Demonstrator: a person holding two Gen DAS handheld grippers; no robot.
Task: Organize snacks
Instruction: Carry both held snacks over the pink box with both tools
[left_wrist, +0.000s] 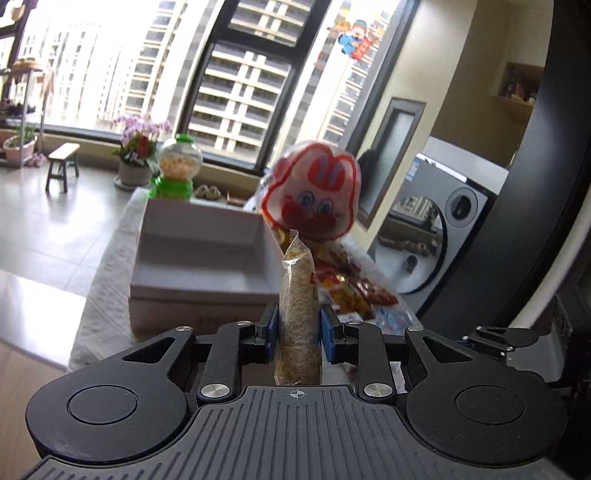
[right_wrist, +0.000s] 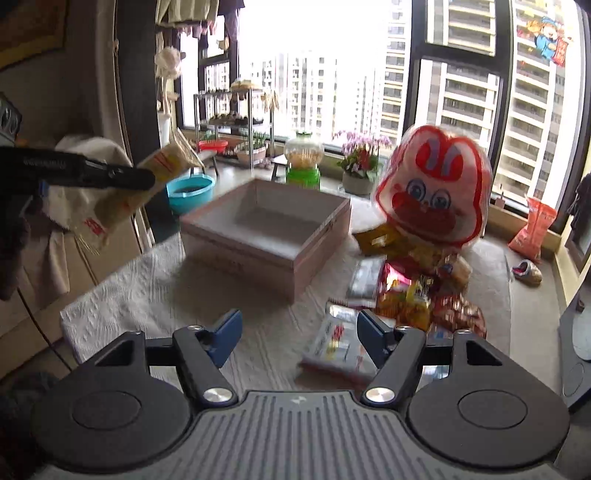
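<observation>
My left gripper (left_wrist: 297, 326) is shut on a clear packet of pale rice cracker (left_wrist: 296, 295), which stands upright between the blue pads, lifted above the table. From the right wrist view the same packet (right_wrist: 162, 173) hangs at the upper left in the left gripper (right_wrist: 147, 181). My right gripper (right_wrist: 298, 334) is open with nothing between its fingers, above a flat snack packet (right_wrist: 334, 345). An empty grey box (left_wrist: 201, 254) (right_wrist: 266, 229) sits on the table. A pile of snack packets (right_wrist: 424, 291) (left_wrist: 347, 284) lies to its right under a red-and-white rabbit-face bag (right_wrist: 436, 192) (left_wrist: 312, 192).
A white textured cloth (right_wrist: 140, 295) covers the table. A green-based candy jar (left_wrist: 177, 166) and a flower pot (left_wrist: 135, 151) stand behind the box. A washing machine (left_wrist: 439, 229) stands at the right. A blue basin (right_wrist: 190, 190) and a shelf rack (right_wrist: 236, 122) are at the left.
</observation>
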